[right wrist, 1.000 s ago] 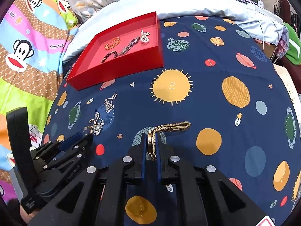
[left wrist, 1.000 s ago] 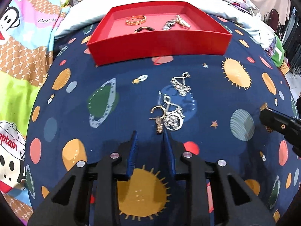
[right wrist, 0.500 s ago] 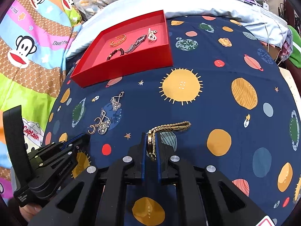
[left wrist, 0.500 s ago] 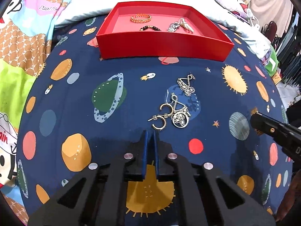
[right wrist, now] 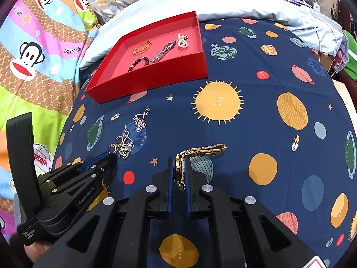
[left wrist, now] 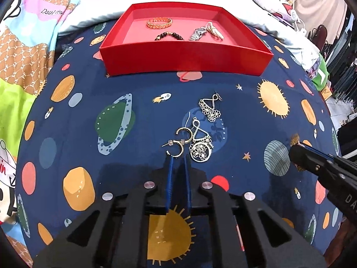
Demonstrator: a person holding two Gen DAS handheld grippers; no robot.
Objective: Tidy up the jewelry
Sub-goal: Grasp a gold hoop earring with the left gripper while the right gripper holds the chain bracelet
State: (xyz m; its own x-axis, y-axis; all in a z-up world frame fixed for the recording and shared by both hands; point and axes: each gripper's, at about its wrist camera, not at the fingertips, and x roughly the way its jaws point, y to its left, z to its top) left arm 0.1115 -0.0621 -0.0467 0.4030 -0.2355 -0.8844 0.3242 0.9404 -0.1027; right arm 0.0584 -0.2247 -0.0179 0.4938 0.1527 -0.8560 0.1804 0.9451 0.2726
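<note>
A red tray (left wrist: 185,60) at the far side holds a gold bracelet (left wrist: 159,22), a dark bead bracelet (left wrist: 169,36) and a silver piece (left wrist: 205,31). On the space-print cloth lie gold hoop earrings (left wrist: 178,141) and silver filigree earrings (left wrist: 209,109). My left gripper (left wrist: 178,158) has a narrow gap between its fingers, tips right at the near hoop earring; whether it grips it is unclear. My right gripper (right wrist: 178,163) is shut on a gold watch (right wrist: 196,154), its band trailing right on the cloth. The tray also shows in the right wrist view (right wrist: 156,67).
The navy space-print cloth (right wrist: 256,134) covers a rounded surface. A colourful monkey-print blanket (right wrist: 40,55) lies to the left and a pale pillow (right wrist: 223,2) behind the tray. The right gripper shows at the right edge of the left view (left wrist: 321,169).
My left gripper closed from wide open to a narrow gap and pulled back slightly from the earrings. My right gripper stayed shut on the watch, barely moving.
</note>
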